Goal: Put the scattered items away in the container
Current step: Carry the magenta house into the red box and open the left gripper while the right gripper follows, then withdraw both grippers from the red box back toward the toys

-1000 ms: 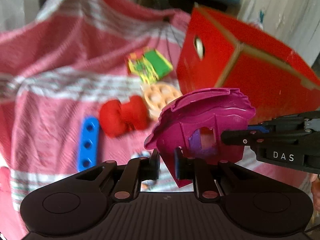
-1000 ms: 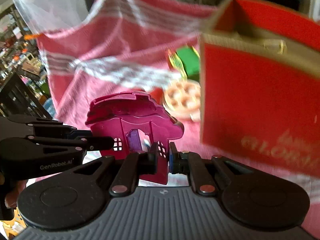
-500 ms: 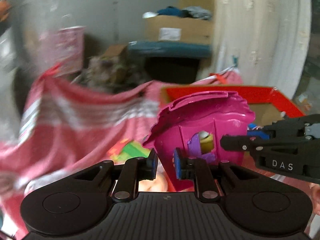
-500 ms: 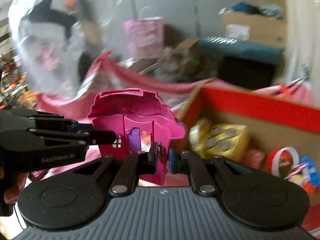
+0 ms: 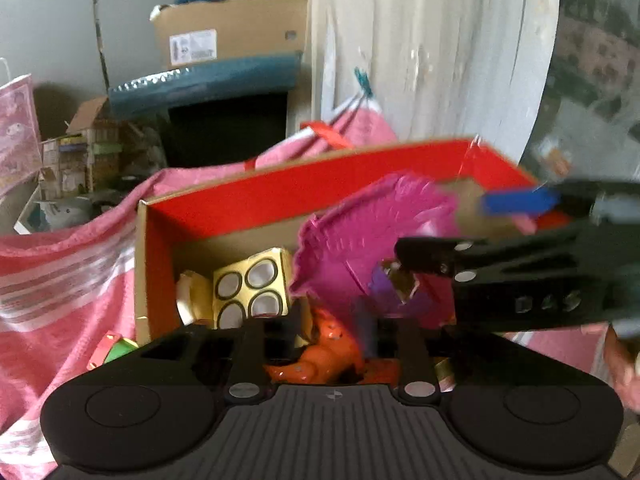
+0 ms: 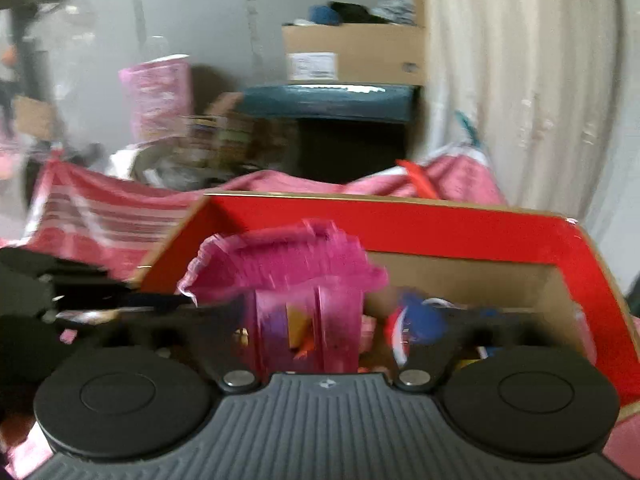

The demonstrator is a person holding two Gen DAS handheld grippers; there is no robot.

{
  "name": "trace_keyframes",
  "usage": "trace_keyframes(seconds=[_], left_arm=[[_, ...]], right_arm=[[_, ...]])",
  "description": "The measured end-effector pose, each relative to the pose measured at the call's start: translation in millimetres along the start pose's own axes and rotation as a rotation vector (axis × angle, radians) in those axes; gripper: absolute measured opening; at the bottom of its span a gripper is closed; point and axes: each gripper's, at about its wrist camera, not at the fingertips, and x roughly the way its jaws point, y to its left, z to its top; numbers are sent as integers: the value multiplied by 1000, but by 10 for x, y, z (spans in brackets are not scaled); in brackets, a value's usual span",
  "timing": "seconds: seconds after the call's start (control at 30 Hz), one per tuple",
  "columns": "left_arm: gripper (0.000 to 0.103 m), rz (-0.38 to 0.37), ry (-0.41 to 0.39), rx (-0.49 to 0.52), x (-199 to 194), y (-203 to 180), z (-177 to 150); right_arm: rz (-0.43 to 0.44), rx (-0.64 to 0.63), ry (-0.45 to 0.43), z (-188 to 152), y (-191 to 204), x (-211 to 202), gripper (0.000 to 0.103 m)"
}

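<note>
One magenta toy house (image 6: pixel 288 280), roof up, hangs blurred between your two claws over one red box (image 5: pixel 280 192). Your left claw (image 5: pixel 332 332) and right claw (image 6: pixel 328 320) have just been opening and grip nothing.

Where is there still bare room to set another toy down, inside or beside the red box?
Free: the striped cloth left of the red box; inside, seemingly a bare cardboard strip between the far wall and the gold box. Crowded: the near part, where gold box, orange toy and pink toy house pile together.

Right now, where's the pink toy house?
In both wrist views the pink toy house is over the open red box, between the opened fingers of both grippers, right of the gold box.
</note>
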Motion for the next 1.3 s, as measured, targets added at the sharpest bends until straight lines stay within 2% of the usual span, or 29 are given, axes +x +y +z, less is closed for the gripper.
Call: trace_keyframes(seconds=[0.03,0.07,0.1,0.37,0.77,0.93,1.1,1.3], left_arm=[[89,46,-8,12,31,-25,-20],[97,82,-21,22,40,-20,-47],[98,114,-32,32,49,-21,-57],[98,165,18,-7,127,212,-111],[100,158,61,19,71,337,-227],[103,151,52,43,15,308,-230],[103,190,42,73,-90,317,-245],[103,223,10,49,-393,538,-323]], right_arm=[[-16,-6,-13,-21,-29,16,96],[-13,-15,-9,-33,-49,32,96],[-3,-19,1,-46,-59,63,96],[25,-11,54,-116,-11,246,97],[32,0,105,-185,119,336,98],[30,9,110,-202,138,304,98],[43,17,98,-181,212,239,98],[101,18,46,-113,436,69,98]])
